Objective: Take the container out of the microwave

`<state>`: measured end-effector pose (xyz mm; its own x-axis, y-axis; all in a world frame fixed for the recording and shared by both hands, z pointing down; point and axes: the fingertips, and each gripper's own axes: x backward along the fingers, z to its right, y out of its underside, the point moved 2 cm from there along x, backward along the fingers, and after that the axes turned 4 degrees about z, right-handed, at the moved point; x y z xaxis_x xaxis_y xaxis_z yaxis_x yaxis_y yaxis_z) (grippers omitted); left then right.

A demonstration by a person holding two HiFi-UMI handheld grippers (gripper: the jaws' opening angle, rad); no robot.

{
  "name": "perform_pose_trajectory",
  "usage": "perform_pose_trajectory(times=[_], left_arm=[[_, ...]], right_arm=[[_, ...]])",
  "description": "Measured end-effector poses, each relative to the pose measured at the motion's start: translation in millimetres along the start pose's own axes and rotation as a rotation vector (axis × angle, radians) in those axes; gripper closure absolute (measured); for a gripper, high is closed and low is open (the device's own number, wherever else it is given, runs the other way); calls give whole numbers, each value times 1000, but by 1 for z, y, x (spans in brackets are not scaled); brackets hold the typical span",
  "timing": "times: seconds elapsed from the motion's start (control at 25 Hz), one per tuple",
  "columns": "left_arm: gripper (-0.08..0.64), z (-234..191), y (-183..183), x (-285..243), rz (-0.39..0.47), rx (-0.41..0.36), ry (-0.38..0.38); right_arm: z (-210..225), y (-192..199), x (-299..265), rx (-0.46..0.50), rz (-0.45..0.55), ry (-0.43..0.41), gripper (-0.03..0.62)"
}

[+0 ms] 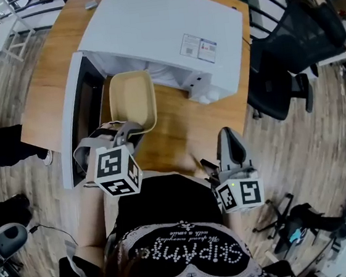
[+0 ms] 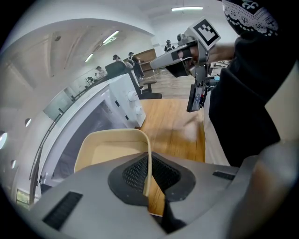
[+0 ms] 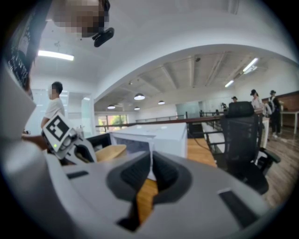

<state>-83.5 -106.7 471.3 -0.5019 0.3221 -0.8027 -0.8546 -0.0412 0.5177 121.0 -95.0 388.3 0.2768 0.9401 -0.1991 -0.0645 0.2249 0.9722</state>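
At the left side of the light brown wooden table [image 1: 187,127], the white microwave's door [image 1: 74,115] stands swung wide open, its dark window facing the cavity. Just right of the door, in front of the open mouth of the white box-shaped microwave [image 1: 161,30], sits the cream rectangular plastic container [image 1: 132,99]. It is outside the oven, with its far end close to the opening and its empty inside facing up. Whether its base touches the table cannot be told. The left gripper [image 1: 127,132], grey with a black-and-white marker cube, points steeply down at the container's near end. In the left gripper view its jaws are clenched on the thin near rim, which runs up between the dark ribbed pads [image 2: 135,173] with the wall pinched edge-on. Further right, near the table's front edge and close to the person's black patterned top, the right gripper [image 1: 229,133] is held almost level, well apart from the container. The right gripper view shows its jaws pressed together with nothing between them, the microwave and table lying beyond. To the right of the table stands a black mesh-backed office chair [image 1: 288,59] on the wood-plank floor.
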Motion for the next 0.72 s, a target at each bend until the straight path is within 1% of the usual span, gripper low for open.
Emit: perform_pose_trajectory(times=[0.16, 0.6, 0.72], left_arm=[[518, 5, -1, 8, 14, 10, 10], [517, 40, -19, 24, 92, 19, 130], [517, 44, -21, 28, 110, 18, 149]], right_arm=[[2, -2, -2, 7, 5, 7, 557], [14, -8, 8, 20, 6, 48, 557], [19, -10, 14, 21, 11, 63, 557]])
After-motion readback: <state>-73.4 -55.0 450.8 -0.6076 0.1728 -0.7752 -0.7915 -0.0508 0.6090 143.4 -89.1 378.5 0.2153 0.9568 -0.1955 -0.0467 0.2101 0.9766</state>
